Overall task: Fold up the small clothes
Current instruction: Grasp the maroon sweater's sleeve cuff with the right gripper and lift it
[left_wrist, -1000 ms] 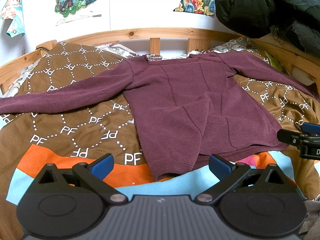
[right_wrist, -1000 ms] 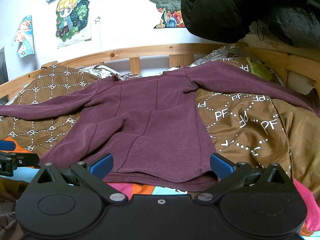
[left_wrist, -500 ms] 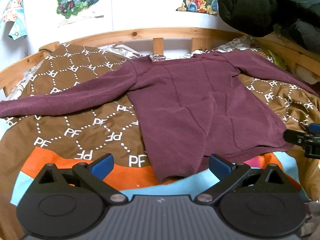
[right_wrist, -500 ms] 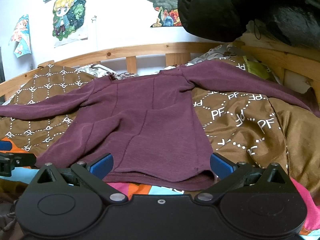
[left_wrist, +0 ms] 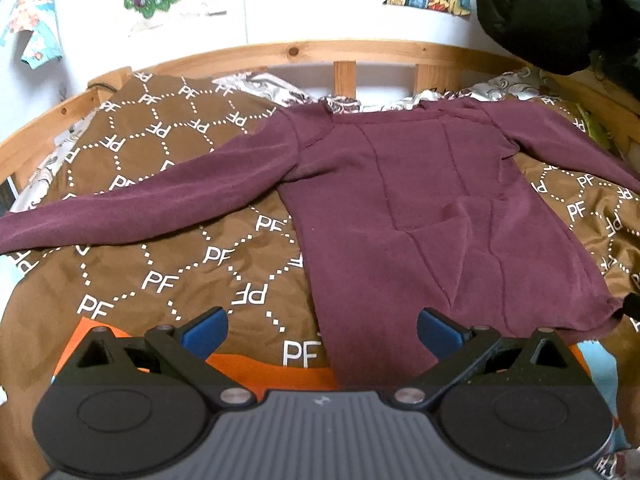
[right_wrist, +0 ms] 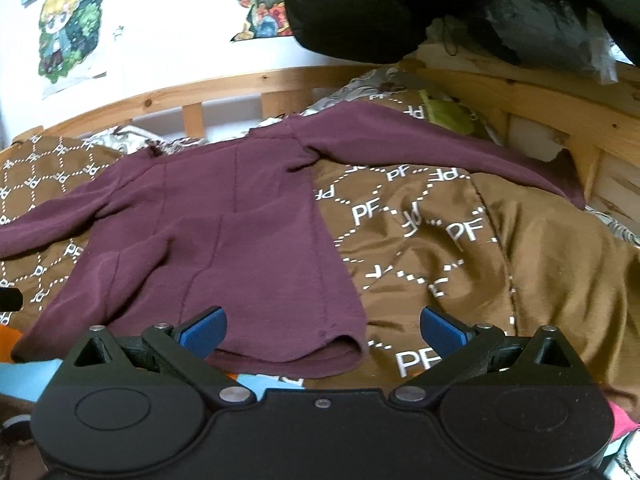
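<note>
A maroon long-sleeved sweater (left_wrist: 420,208) lies spread flat on a brown patterned quilt (left_wrist: 168,168), both sleeves stretched out sideways. It also shows in the right wrist view (right_wrist: 224,232). My left gripper (left_wrist: 322,328) is open, its fingers straddling the sweater's near left hem corner from just above. My right gripper (right_wrist: 322,328) is open over the near right hem corner. Neither holds anything. The tip of the right gripper shows at the left view's right edge (left_wrist: 632,306).
A wooden bed rail (left_wrist: 320,50) runs along the far side and the right (right_wrist: 540,96). A black jacket (right_wrist: 400,4) hangs above the right corner. Posters (right_wrist: 64,28) are on the white wall. Orange and light blue bedding (left_wrist: 256,364) lies near the front edge.
Both grippers have moved forward and closer to the sweater's near hem; the hem corners now sit between the open fingers. The sweater has not moved.
</note>
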